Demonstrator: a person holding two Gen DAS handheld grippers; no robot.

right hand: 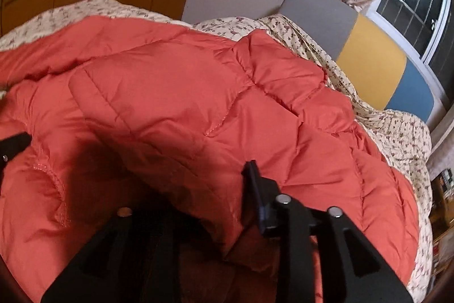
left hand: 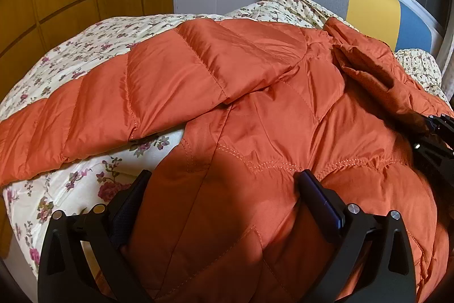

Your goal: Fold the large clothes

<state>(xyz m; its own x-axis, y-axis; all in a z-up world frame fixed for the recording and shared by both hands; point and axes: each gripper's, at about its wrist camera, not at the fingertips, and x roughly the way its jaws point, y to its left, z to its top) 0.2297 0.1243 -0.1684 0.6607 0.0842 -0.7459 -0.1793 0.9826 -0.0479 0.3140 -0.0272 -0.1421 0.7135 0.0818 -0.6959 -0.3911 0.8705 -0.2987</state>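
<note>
The left tongs stand spread wide, one finger on each side of a bulge of the puffy orange quilted down jacket, its padded cloth filling the gap between them; whether the pads press on it I cannot tell, though it looks like a hold meant to pin the garment's near edge while the other side is worked. The right tongs hover low over the same jacket, partly parted, with cloth humped up between the fingers; the left finger is lost in shadow, so whether it grips cannot be told. The jacket lies spread across the bed with the cream floral bedspread, which suits a big garment that needs room. From the jacket, one long sleeve reaches out left over the bedspread, and its hood end bunches toward the grey, yellow and blue padded headboard. Beyond the headboard hang a curtain and a window.
</note>
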